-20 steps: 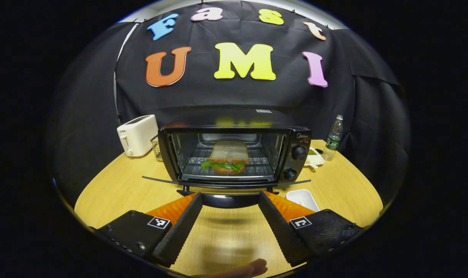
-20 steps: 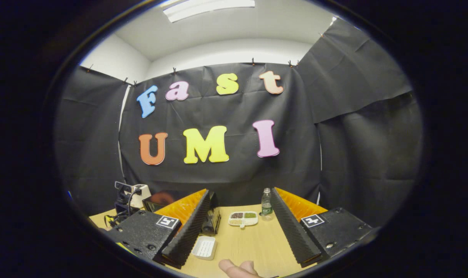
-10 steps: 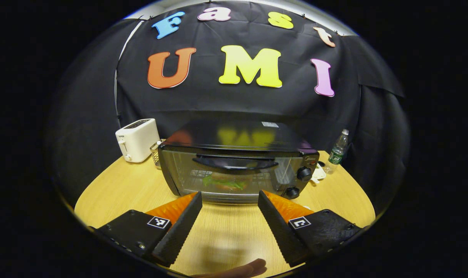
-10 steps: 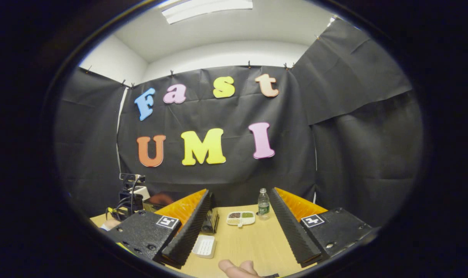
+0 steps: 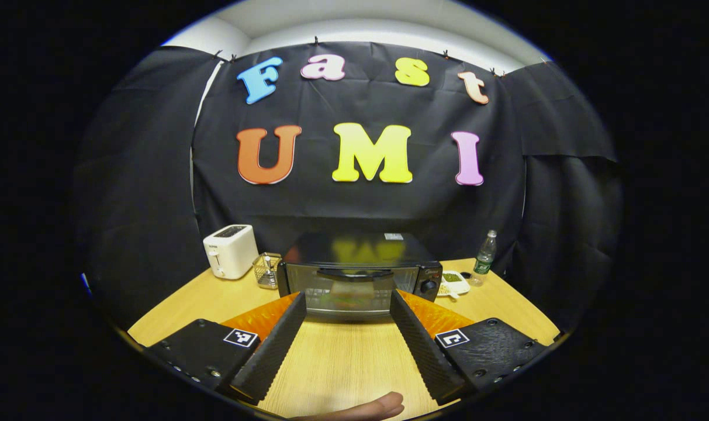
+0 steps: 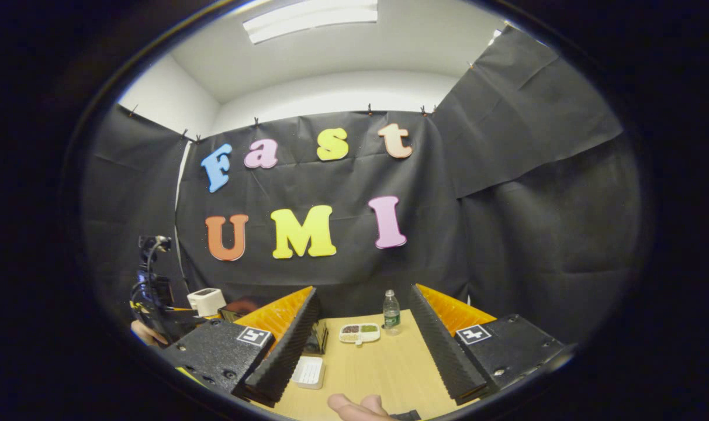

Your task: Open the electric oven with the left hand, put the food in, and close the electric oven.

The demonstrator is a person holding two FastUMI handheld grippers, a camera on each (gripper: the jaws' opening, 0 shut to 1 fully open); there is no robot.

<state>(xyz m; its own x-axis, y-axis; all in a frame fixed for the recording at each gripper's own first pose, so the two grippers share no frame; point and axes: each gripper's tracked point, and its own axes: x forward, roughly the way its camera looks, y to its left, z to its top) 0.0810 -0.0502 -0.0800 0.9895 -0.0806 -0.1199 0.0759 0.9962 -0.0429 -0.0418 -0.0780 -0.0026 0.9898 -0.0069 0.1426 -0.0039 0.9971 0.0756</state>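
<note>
The black electric oven [image 5: 357, 273] stands on the wooden table [image 5: 342, 362] with its glass door shut; the sandwich [image 5: 347, 299] shows faintly through the glass. My left gripper [image 5: 346, 301] is open and empty, held back from the oven's front over bare table. In the right gripper view, my right gripper [image 6: 363, 298] is open and empty, and a corner of the oven [image 6: 318, 338] peeks out beside its left finger. The other gripper [image 6: 152, 289] and a hand show at the far left of that view.
A white toaster [image 5: 230, 250] and a small wire basket [image 5: 266, 270] stand left of the oven. A divided snack dish [image 5: 453, 283] and a water bottle [image 5: 484, 257] stand to its right. A white rectangular tray [image 6: 309, 372] lies near my right gripper's left finger.
The oven door swung up from fully open to shut. My left gripper then drew back and up from the oven, staying open. The right gripper barely moved.
</note>
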